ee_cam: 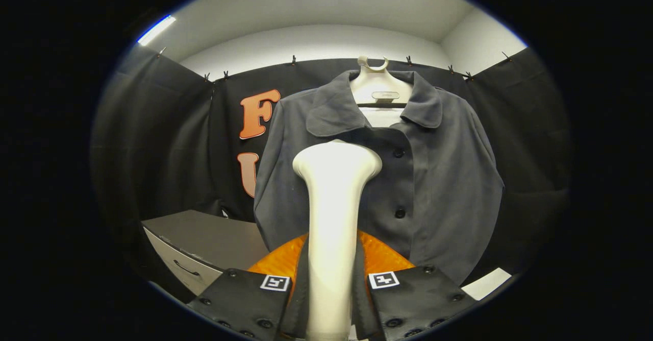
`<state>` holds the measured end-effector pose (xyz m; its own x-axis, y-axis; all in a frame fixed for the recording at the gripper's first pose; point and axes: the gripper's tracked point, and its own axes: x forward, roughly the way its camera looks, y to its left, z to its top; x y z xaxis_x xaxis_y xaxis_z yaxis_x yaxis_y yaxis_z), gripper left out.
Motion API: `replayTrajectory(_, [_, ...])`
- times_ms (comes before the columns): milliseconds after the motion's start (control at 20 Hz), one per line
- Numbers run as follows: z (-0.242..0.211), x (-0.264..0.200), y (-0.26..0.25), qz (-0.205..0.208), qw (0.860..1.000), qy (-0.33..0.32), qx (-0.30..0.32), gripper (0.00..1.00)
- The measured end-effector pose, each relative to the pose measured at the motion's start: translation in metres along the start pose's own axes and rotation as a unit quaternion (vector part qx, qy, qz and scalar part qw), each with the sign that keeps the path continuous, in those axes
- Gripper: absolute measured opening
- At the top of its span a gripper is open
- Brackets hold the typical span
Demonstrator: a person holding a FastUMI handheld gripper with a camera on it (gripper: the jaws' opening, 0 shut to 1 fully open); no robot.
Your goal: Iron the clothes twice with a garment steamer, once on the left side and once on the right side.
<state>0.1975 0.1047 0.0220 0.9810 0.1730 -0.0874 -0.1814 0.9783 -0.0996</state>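
Observation:
A dark grey buttoned jacket hangs on a white hanger against the black cloth wall, facing me. My gripper is shut on the cream handle of the garment steamer, which stands upright between the two black fingers. The steamer's wide head points at the jacket's chest, a little left of the button row. Whether the head touches the cloth I cannot tell. The lower middle of the jacket is hidden behind the steamer.
A grey cabinet with a drawer handle stands low on the left, beside the jacket's hem. Something orange shows just behind the fingers. A white flat piece lies low on the right.

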Motion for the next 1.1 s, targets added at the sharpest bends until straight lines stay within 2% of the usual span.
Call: replayTrajectory(1100, [-0.022,0.013,-0.001,-0.006,1.0,0.02,0.002,0.42])
